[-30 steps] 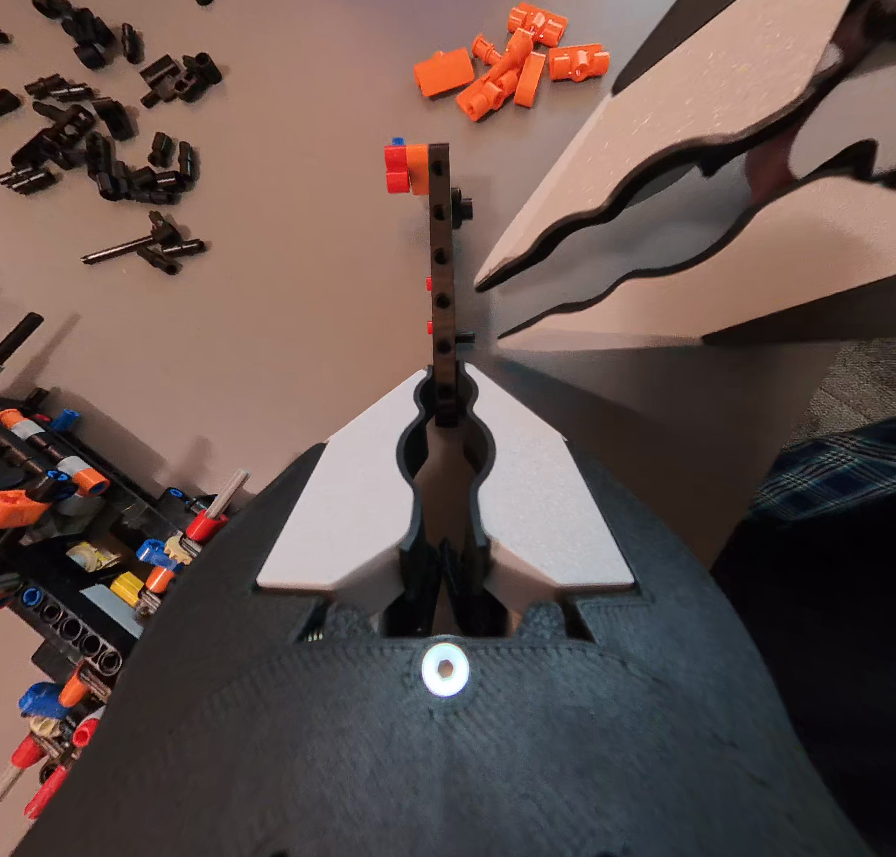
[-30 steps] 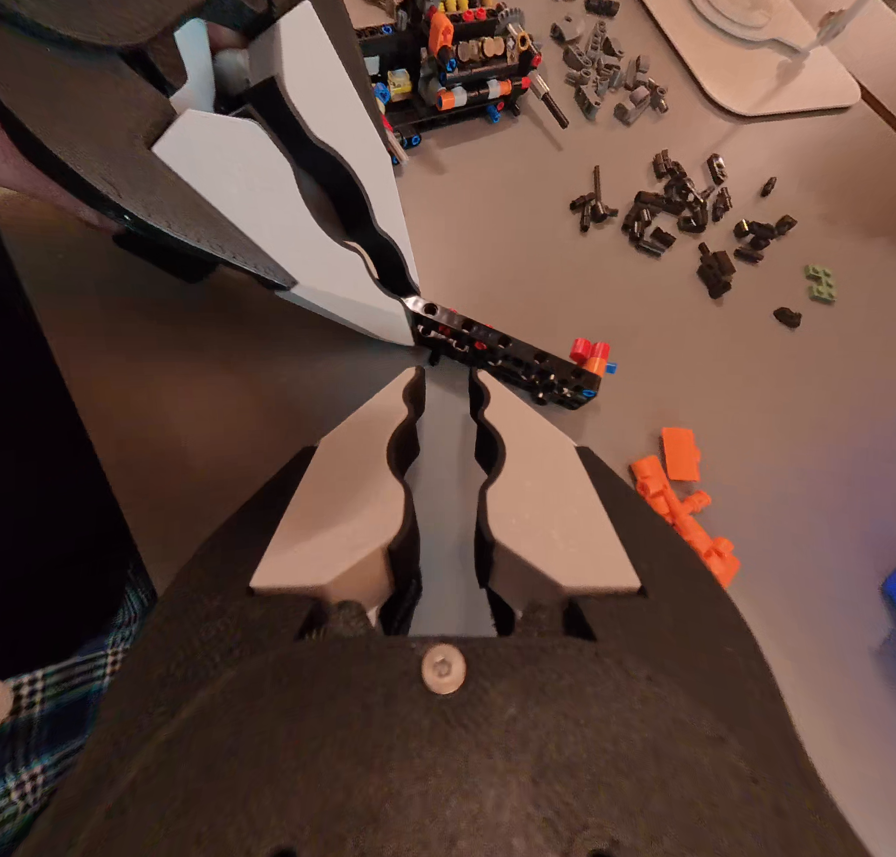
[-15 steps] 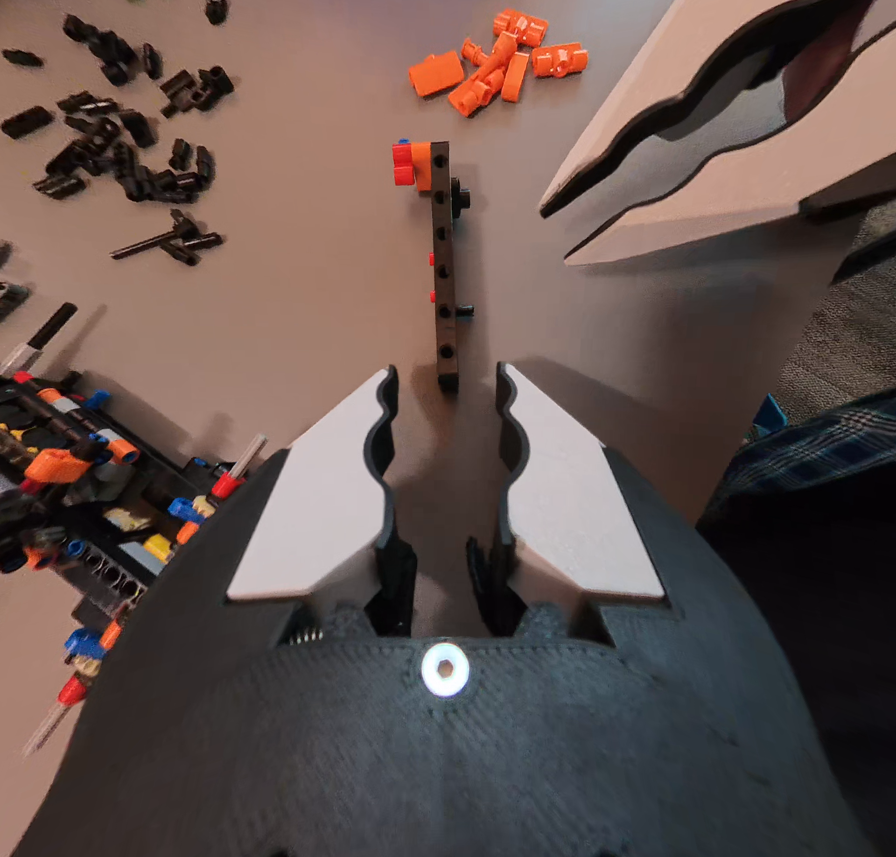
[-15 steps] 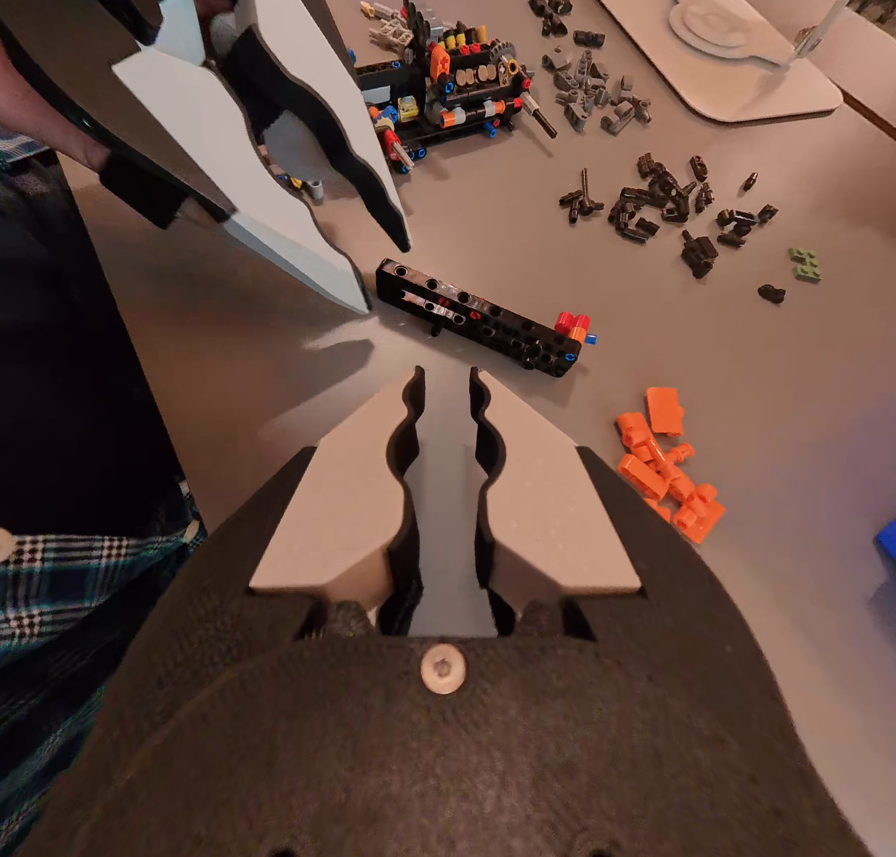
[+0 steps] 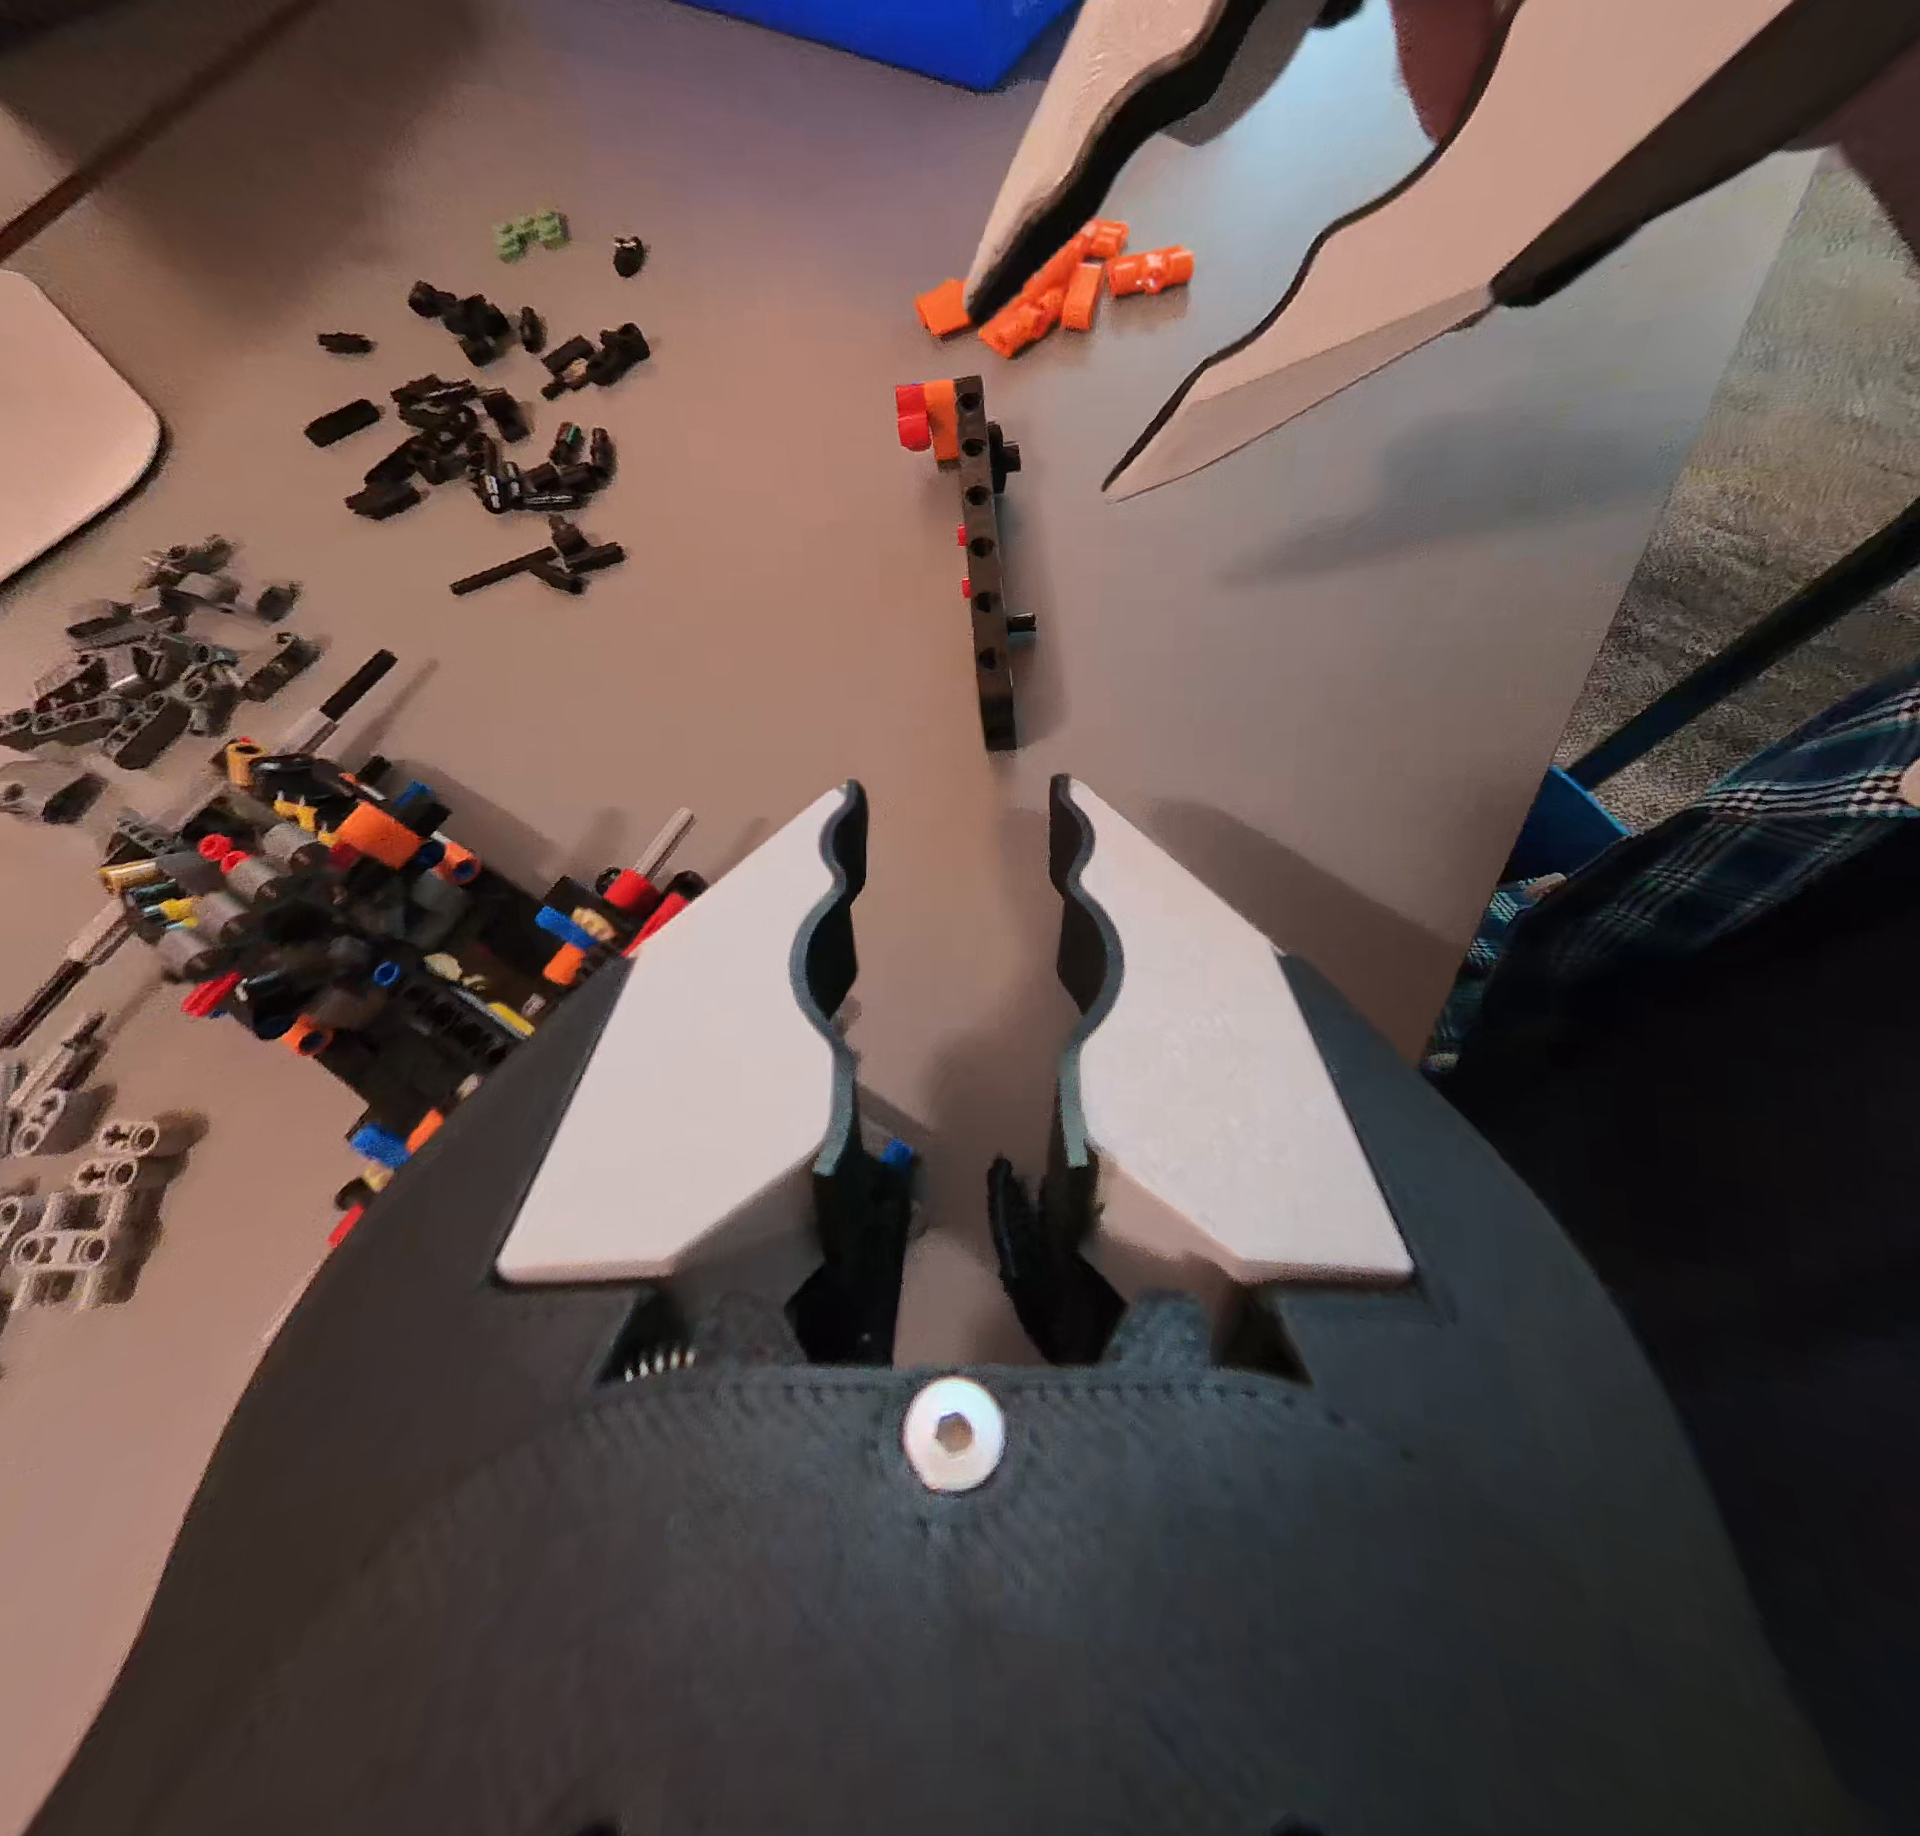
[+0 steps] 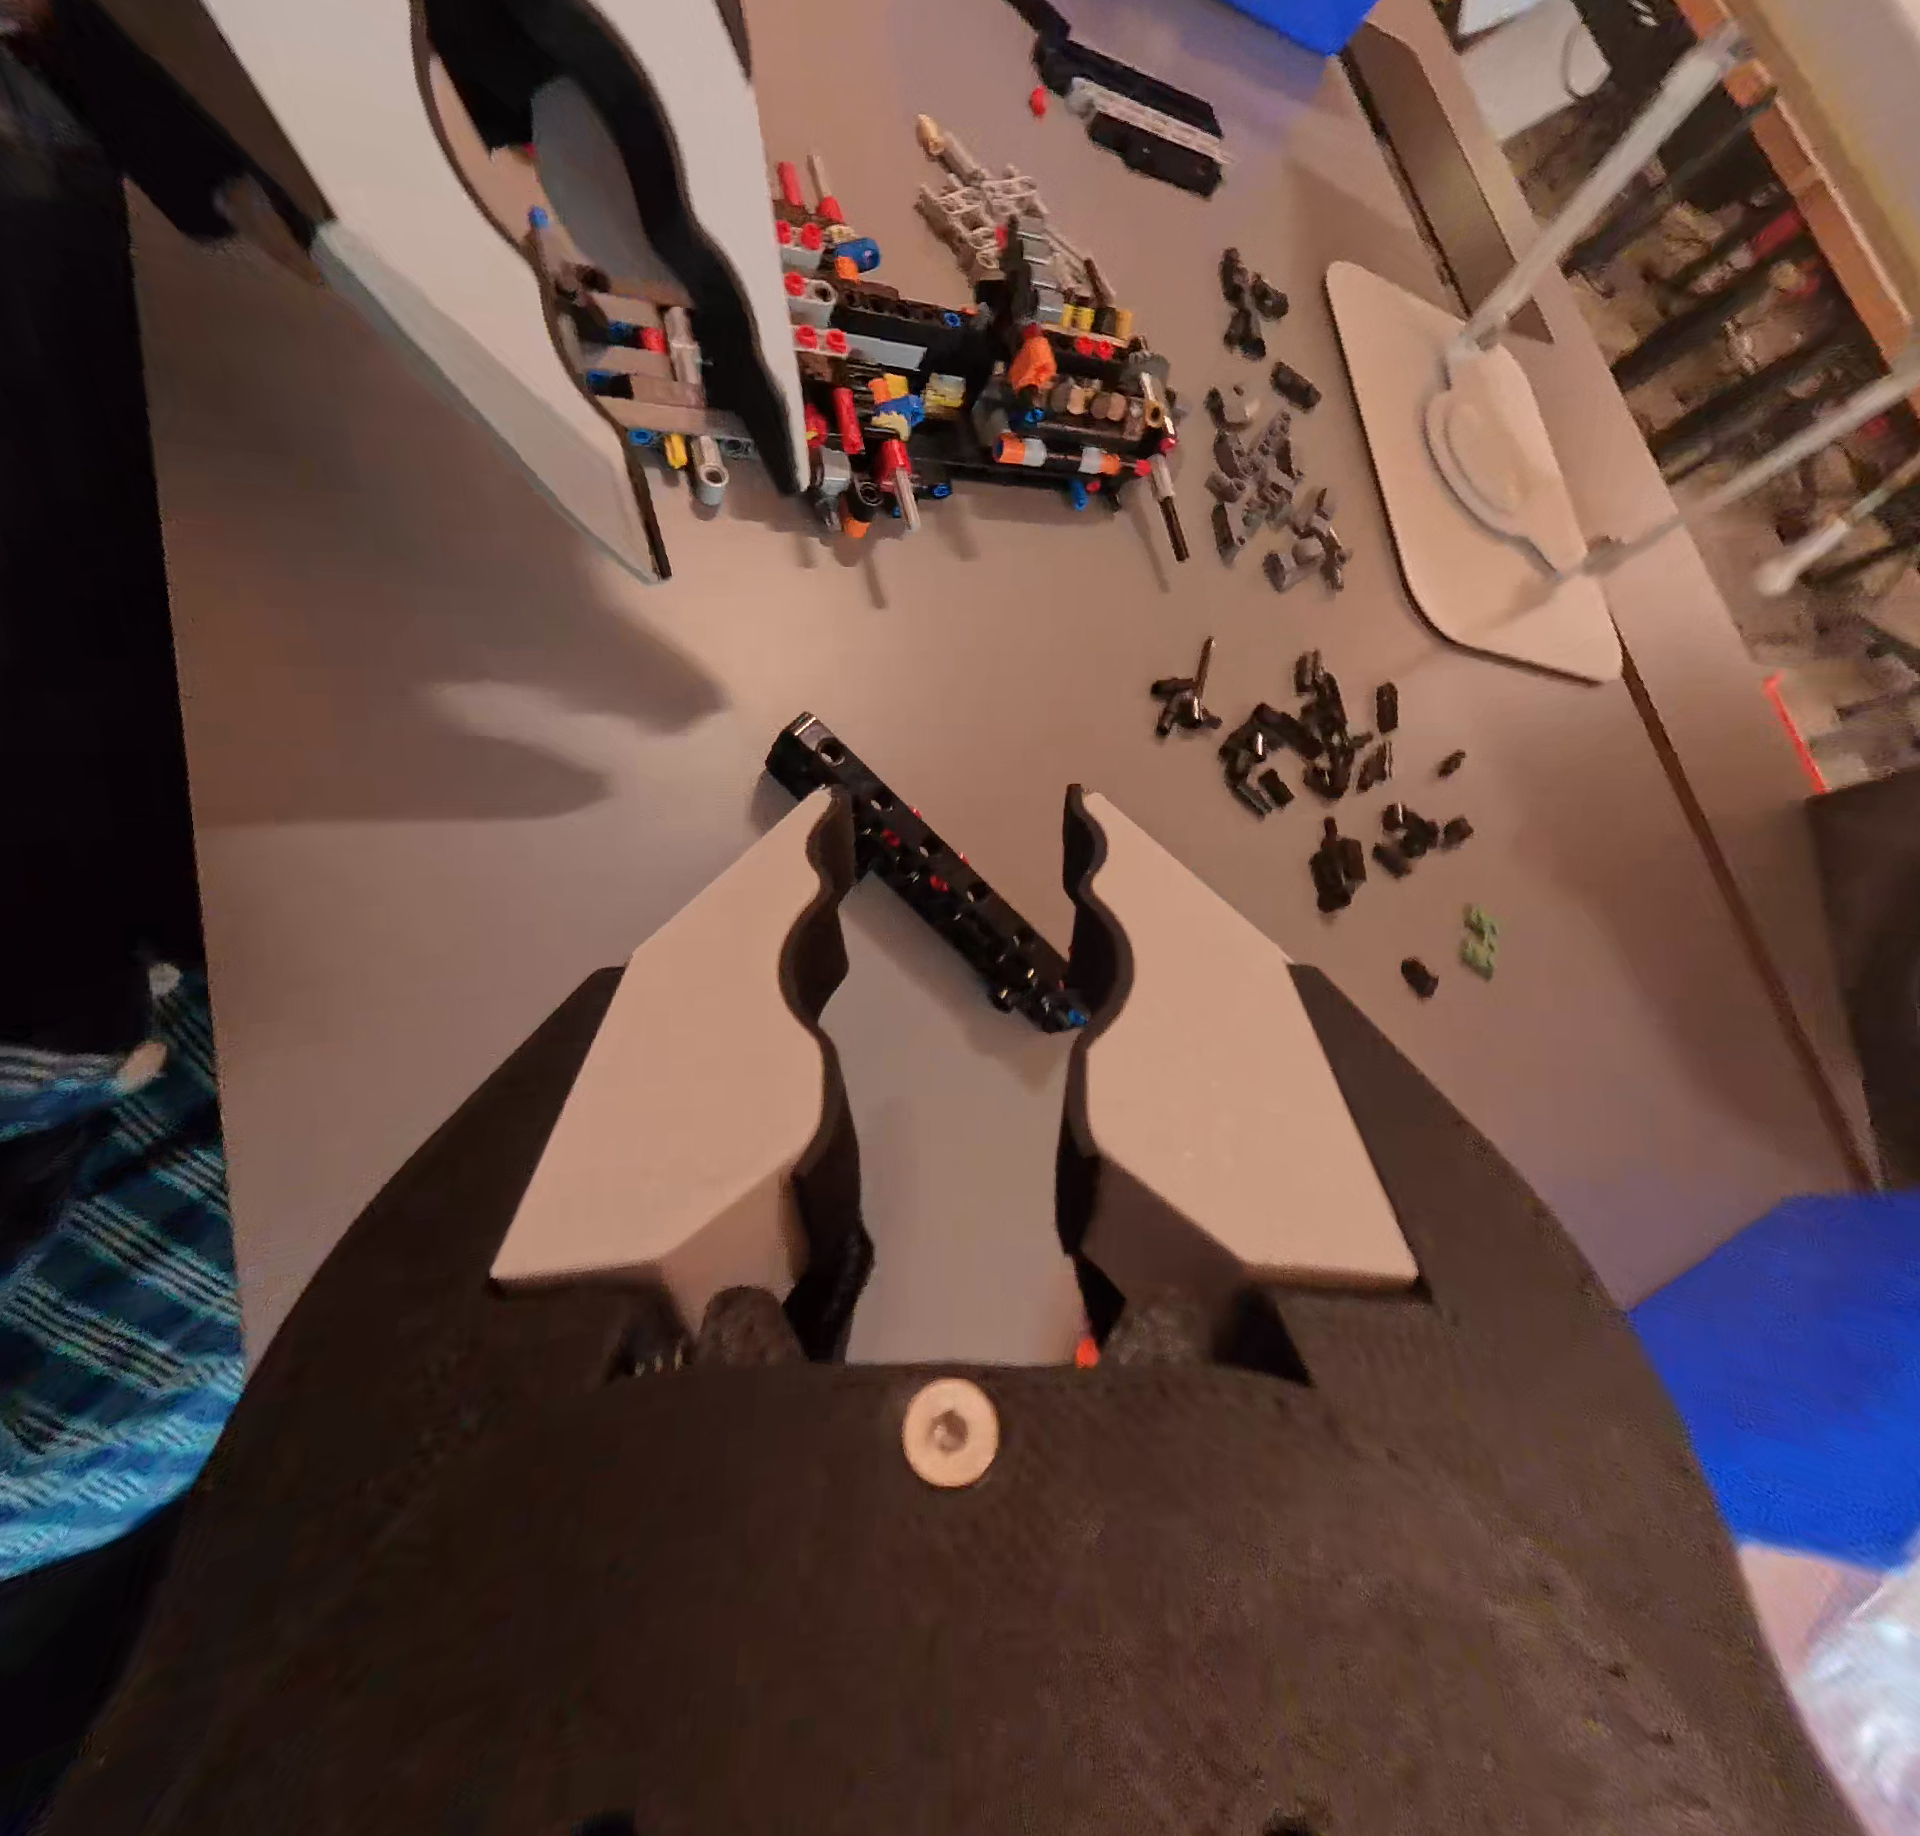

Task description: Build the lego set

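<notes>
My right gripper (image 6: 951,913) has its fingers apart, hanging over the black beam (image 6: 925,877) that lies flat on the bench (image 6: 468,955). My left gripper (image 5: 951,851) has its fingers apart too and holds nothing; the beam (image 5: 985,560) lies just past its tips. I think the next step is to grab the beam. I should turn so my fingers cross it, go down slowly, then squeeze near the middle.
</notes>
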The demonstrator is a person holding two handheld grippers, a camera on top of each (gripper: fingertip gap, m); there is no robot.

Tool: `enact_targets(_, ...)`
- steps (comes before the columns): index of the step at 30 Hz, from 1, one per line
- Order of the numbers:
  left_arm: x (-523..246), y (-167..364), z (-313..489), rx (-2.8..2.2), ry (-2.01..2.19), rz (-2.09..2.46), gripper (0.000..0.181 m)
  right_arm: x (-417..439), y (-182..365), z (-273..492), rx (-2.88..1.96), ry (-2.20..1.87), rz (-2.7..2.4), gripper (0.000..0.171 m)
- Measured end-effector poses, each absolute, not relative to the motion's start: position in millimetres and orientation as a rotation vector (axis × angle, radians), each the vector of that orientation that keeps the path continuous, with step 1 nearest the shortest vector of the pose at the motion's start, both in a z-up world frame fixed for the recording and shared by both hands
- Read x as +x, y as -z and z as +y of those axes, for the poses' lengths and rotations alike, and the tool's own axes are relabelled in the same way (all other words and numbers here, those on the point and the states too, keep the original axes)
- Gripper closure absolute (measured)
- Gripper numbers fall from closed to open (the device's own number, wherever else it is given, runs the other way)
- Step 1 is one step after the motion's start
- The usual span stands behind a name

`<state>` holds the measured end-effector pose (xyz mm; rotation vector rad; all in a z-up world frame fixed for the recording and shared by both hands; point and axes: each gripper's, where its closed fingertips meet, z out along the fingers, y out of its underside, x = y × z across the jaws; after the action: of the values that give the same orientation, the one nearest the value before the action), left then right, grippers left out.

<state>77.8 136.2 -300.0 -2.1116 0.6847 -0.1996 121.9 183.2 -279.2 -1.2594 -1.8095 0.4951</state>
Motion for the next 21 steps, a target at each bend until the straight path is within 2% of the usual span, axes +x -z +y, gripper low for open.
enact_targets(6,61,294,129,-2.078,0.165,0.658,0.143,109,303,178,-1.157,-0.482,-2.071,0.133)
enact_targets(13,52,296,122,-2.06,0.115,0.672,0.144,104,326,177,-1.148,-0.486,-2.221,0.16)
enact_targets(21,47,298,123,-2.057,0.103,0.672,0.143,91,325,166,-1.019,-0.57,-2.322,0.164)
